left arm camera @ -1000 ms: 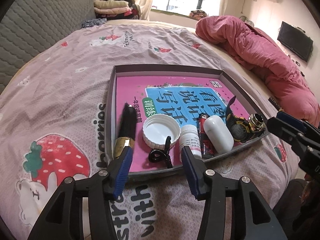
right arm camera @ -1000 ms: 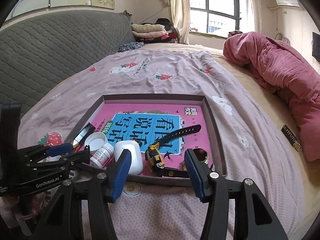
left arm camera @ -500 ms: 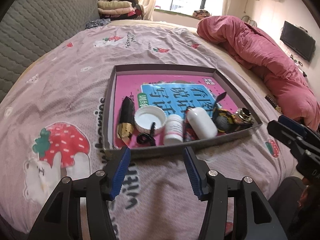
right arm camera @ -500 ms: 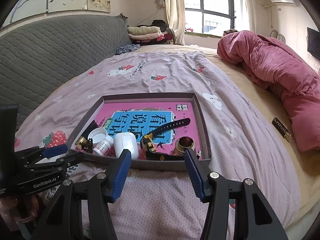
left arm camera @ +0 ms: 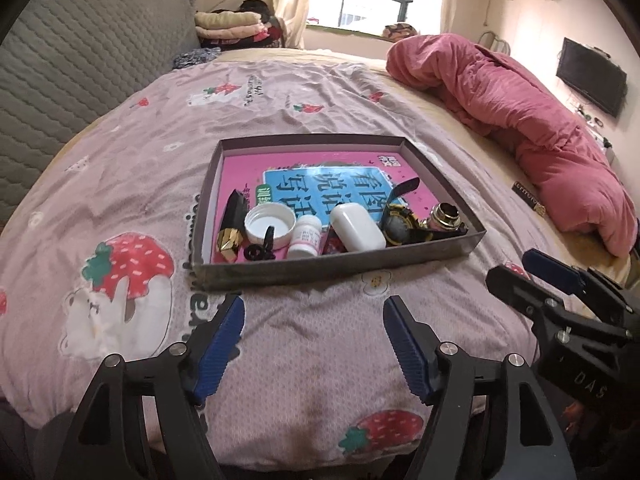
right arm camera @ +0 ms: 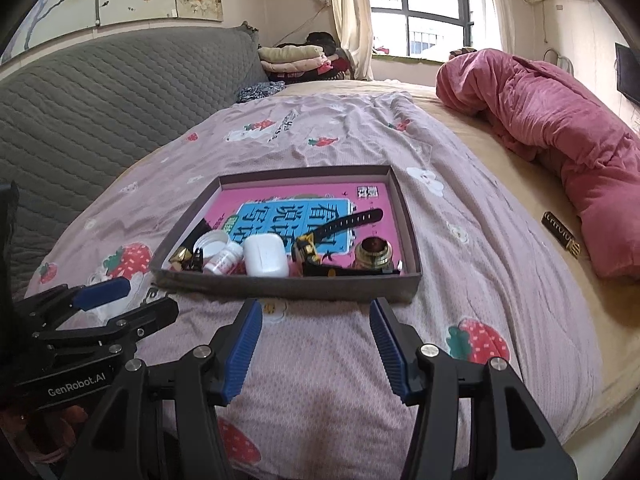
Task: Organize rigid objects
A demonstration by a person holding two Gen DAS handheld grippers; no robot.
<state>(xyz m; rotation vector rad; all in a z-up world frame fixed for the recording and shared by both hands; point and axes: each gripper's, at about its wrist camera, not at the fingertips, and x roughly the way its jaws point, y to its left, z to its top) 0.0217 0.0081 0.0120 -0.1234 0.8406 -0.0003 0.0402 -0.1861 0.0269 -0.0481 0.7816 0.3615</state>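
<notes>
A shallow grey box (left arm camera: 336, 270) with a pink book as its floor lies on the bed; it also shows in the right wrist view (right arm camera: 280, 290). Along its near side lie a black and gold lipstick (left arm camera: 233, 222), a white lid (left arm camera: 269, 224), a black clip (left arm camera: 262, 249), a small white pill bottle (left arm camera: 306, 236), a white case (left arm camera: 357, 227), a black and yellow watch (left arm camera: 400, 227) and a gold ring-shaped piece (left arm camera: 446, 216). My left gripper (left arm camera: 314, 340) is open and empty, short of the box. My right gripper (right arm camera: 316, 344) is open and empty too.
A rolled pink quilt (left arm camera: 520, 120) lies along the right of the bed. A small dark label strip (right arm camera: 560, 234) lies on the sheet beside it. A grey padded headboard (right arm camera: 100, 100) is at the left. Folded clothes (right arm camera: 296, 60) sit by the window.
Both grippers have pulled back from the box towards the foot of the bed and stay open. The things in the box have not moved.
</notes>
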